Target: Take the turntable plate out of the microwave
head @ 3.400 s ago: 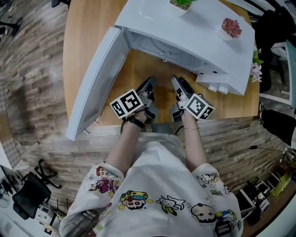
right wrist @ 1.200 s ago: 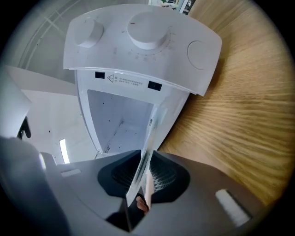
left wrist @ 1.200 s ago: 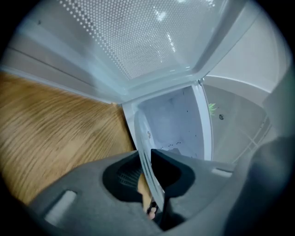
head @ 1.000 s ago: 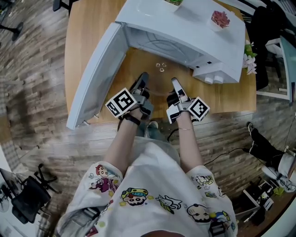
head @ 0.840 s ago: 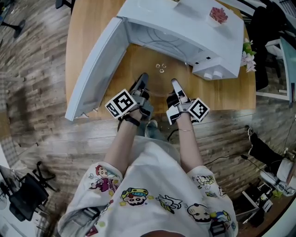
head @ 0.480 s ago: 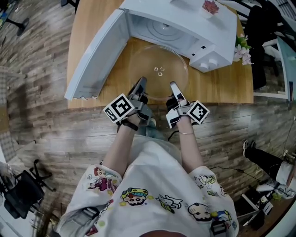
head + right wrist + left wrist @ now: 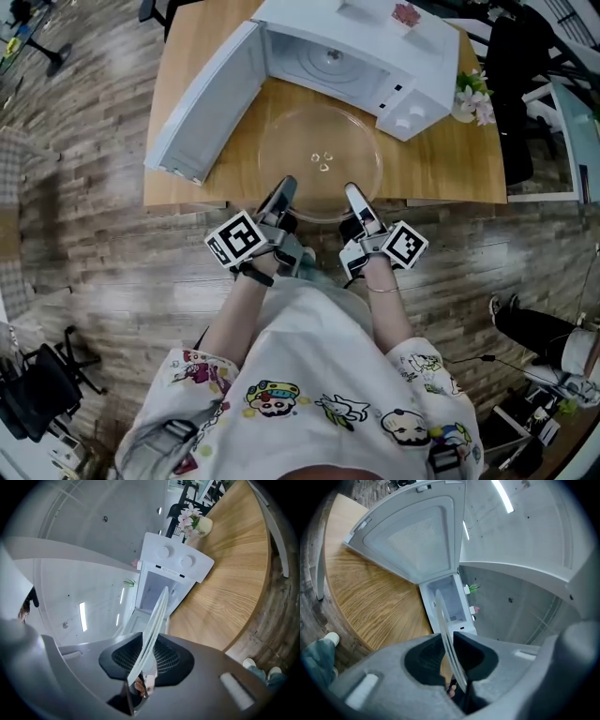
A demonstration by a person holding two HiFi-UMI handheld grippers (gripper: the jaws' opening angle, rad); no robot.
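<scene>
Wood plank floor all round, wooden table at the far side, white microwave at the table's far edge, door swung wide to the left, cavity bare of the plate. Clear glass turntable plate is outside the microwave, just in front of the open cavity over the near half of the table, near rim overhanging the table's near edge. Left gripper has its jaws nearly together, clamped on the plate's near-left rim, glass edge-on between the pads. Right gripper likewise pinches the near-right rim, narrow gap filled by the glass. Small flower pot right of the microwave
</scene>
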